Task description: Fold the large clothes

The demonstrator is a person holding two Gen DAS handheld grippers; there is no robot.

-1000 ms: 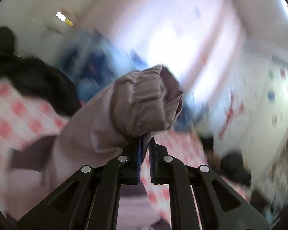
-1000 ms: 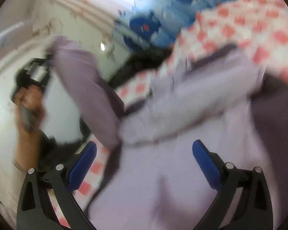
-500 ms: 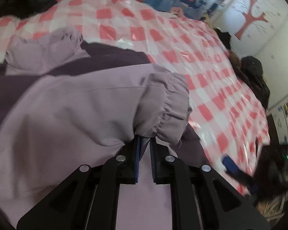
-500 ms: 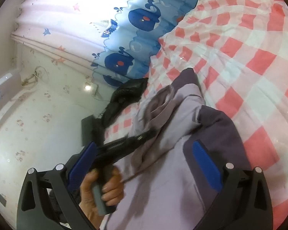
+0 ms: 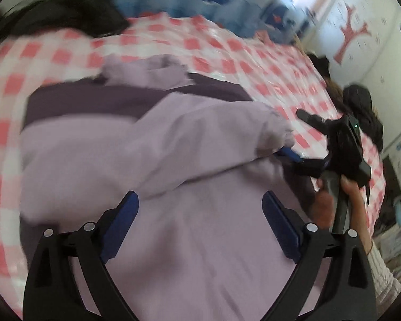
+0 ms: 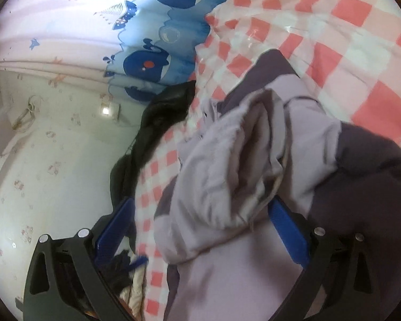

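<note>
Jacket lies on the checked table; bare cloth extends beyond its collar and right side. Lilac body, dark purple yoke, one sleeve folded across. Left claw spread above jacket. Right claw spread around the sleeve cuff.

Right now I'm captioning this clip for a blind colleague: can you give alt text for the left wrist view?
A lilac jacket lies on a red-checked tablecloth, one sleeve folded across it. The left tongs are open above it, while the right tongs reach the sleeve's cuff.
</note>
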